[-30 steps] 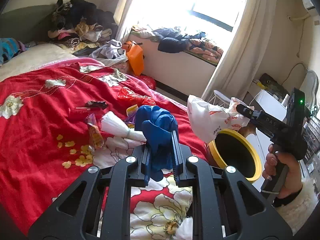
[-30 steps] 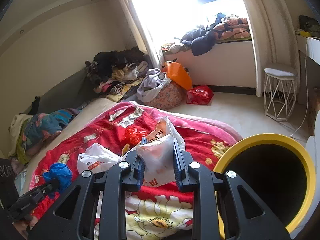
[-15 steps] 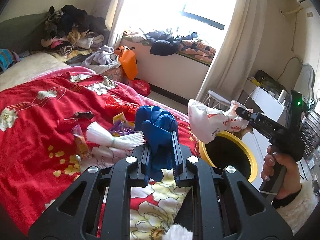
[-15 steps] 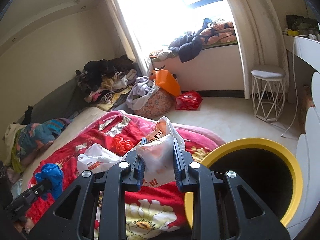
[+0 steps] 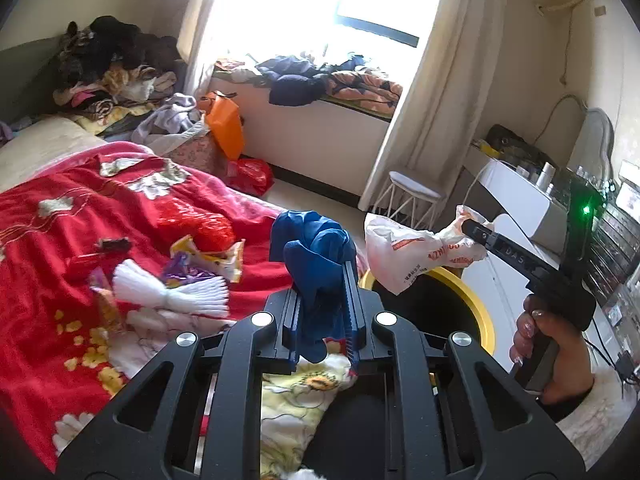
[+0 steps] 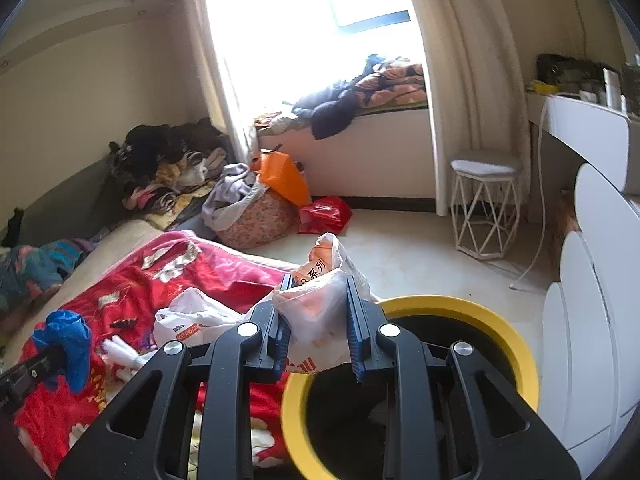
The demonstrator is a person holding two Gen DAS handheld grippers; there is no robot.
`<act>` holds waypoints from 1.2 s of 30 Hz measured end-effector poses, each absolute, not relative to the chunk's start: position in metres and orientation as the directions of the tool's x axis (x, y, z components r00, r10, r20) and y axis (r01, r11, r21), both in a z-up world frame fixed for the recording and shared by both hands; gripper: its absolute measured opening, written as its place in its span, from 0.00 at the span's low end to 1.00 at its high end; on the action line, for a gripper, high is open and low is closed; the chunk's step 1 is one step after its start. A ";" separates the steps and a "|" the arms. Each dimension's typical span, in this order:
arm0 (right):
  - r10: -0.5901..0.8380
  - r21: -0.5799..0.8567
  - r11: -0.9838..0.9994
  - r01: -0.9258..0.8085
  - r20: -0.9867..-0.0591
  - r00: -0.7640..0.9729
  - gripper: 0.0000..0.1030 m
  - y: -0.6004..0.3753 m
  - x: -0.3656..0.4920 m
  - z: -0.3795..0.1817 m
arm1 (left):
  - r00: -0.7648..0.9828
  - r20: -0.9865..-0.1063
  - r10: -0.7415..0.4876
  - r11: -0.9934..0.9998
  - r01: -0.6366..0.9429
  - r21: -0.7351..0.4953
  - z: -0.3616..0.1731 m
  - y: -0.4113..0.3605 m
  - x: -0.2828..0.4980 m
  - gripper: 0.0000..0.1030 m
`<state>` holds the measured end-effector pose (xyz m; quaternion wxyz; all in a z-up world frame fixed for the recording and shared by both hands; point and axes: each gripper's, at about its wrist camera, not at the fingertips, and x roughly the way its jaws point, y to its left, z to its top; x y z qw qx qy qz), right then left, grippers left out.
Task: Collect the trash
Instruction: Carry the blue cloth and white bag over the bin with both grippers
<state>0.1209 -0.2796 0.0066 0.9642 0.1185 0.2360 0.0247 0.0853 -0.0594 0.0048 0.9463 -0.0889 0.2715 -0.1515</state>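
Trash: crumpled blue plastic bag (image 5: 316, 256), soft and glossy, pinched in the nearly closed left gripper (image 5: 320, 312) beside the bin (image 6: 460, 312); wrinkled white printed plastic bag (image 6: 320, 312), clamped in the right gripper (image 6: 318, 320) above the bin's round yellow rim; interior black.

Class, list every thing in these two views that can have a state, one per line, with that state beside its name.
Left claw: shut on the blue bag, held up.
Right claw: shut on the white plastic bag, at the bin's edge.
Yellow-rimmed bin: open, no lid.
Red blanket: spread, wrappers lying on it.
Curtain: drawn aside.
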 end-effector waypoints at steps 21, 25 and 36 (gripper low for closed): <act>-0.079 0.189 0.962 0.197 -0.498 0.863 0.22 -0.343 0.118 -0.021 | 0.749 -0.498 -0.437 0.899 0.365 -0.241 -0.002 -0.138 0.110 0.12; -0.108 0.183 0.956 0.231 -0.512 0.852 0.22 -0.355 0.117 -0.028 | 0.735 -0.505 -0.453 0.892 0.377 -0.251 -0.005 -0.148 0.113 0.12; -0.201 0.103 0.948 0.300 -0.537 0.819 0.22 -0.371 0.119 -0.044 | 0.681 -0.550 -0.484 0.873 0.423 -0.243 -0.027 -0.188 0.130 0.12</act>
